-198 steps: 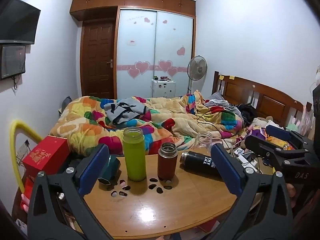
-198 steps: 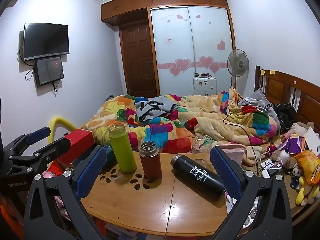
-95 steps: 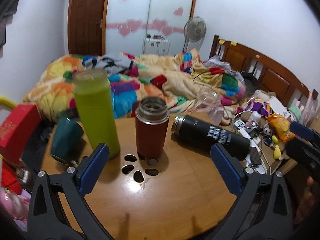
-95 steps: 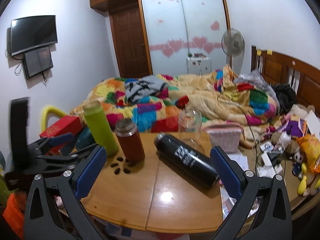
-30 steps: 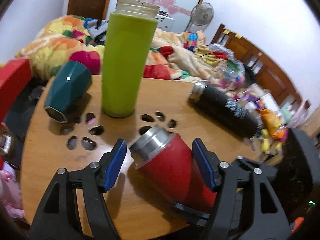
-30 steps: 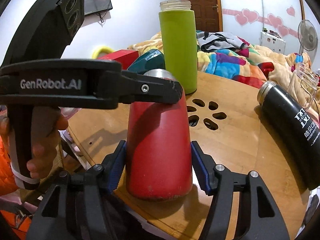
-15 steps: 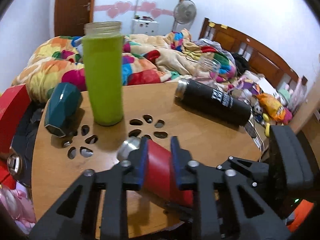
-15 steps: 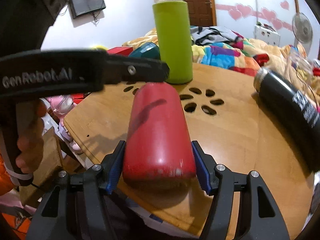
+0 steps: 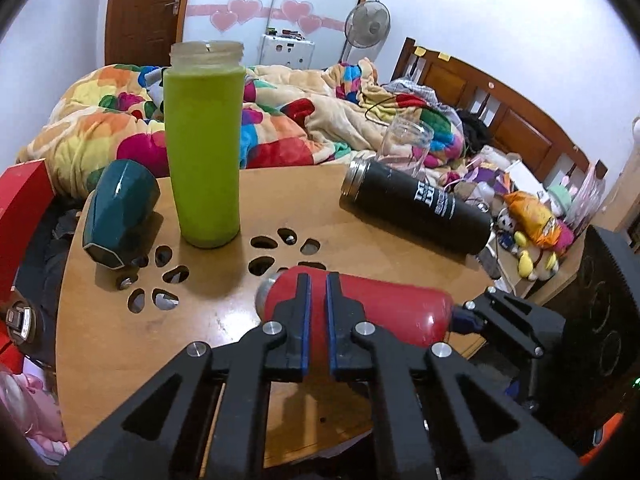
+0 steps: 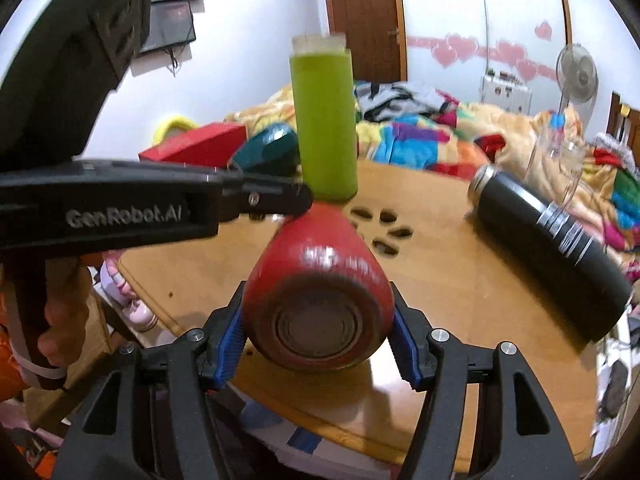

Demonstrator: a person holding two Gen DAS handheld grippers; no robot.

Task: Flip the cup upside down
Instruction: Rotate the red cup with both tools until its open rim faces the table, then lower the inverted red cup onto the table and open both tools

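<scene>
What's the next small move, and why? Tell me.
Probably roll the right gripper until the cup's mouth points down at the table. That gripper clamps the cup near its base, and the cup lies about level, its base toward the right camera. The shut left gripper sits by the mouth end, gripping nothing.

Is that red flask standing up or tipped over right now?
Tipped over: the red flask lies about level, base toward the right gripper, steel mouth pointing away.

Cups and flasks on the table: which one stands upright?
The tall lime-green flask. The black flask and teal cup lie sideways; the red flask is tipped, gripped.
</scene>
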